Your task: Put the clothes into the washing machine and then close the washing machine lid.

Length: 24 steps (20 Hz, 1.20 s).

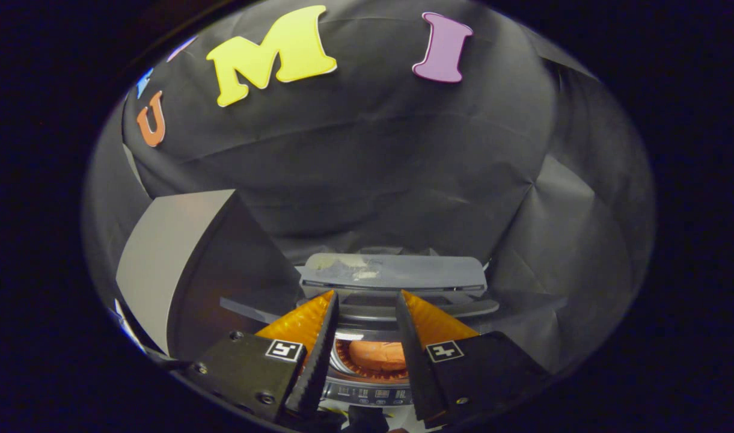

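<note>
A small toy washing machine (397, 300) stands just ahead of my fingers, its grey lid (392, 270) raised and leaning back. Down in its drum lies an orange piece of clothing (379, 356), seen through the gap between my fingers. My gripper (367, 296) is open above the machine's mouth, with nothing held between the fingers. The control panel (373, 395) of the machine shows below the drum, near the finger bases.
A tall grey box (168, 258) stands to the left of the washing machine, close beside my left finger. Black cloth walls close the booth behind and to the right of the machine.
</note>
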Tool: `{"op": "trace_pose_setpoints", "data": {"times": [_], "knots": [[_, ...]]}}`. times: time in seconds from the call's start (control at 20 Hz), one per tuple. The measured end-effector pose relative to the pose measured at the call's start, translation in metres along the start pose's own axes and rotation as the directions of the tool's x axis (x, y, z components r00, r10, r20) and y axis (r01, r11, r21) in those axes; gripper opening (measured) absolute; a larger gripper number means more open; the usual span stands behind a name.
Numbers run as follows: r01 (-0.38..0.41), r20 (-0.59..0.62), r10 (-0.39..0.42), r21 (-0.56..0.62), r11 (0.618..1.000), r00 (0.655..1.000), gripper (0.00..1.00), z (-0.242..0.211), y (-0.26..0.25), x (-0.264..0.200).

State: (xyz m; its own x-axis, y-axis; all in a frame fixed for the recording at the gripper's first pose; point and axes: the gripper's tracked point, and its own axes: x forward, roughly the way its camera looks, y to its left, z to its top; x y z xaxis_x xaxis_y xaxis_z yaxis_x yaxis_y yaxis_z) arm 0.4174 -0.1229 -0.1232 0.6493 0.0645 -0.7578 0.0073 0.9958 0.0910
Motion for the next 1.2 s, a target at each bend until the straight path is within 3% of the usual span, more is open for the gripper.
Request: {"op": "trace_pose_setpoints", "data": {"times": [0.45, 0.85, 1.2], "knots": [[-0.001, -0.064, 0.002, 0.020, 1.000, 0.998, 0.65, -0.077, -0.005, 0.001], [0.023, 0.089, -0.027, 0.047, 0.999, 0.996, 0.65, -0.090, 0.029, -0.054], [0.085, 0.265, -0.095, 0.048, 0.995, 0.960, 0.65, -0.128, 0.057, -0.141]]}}
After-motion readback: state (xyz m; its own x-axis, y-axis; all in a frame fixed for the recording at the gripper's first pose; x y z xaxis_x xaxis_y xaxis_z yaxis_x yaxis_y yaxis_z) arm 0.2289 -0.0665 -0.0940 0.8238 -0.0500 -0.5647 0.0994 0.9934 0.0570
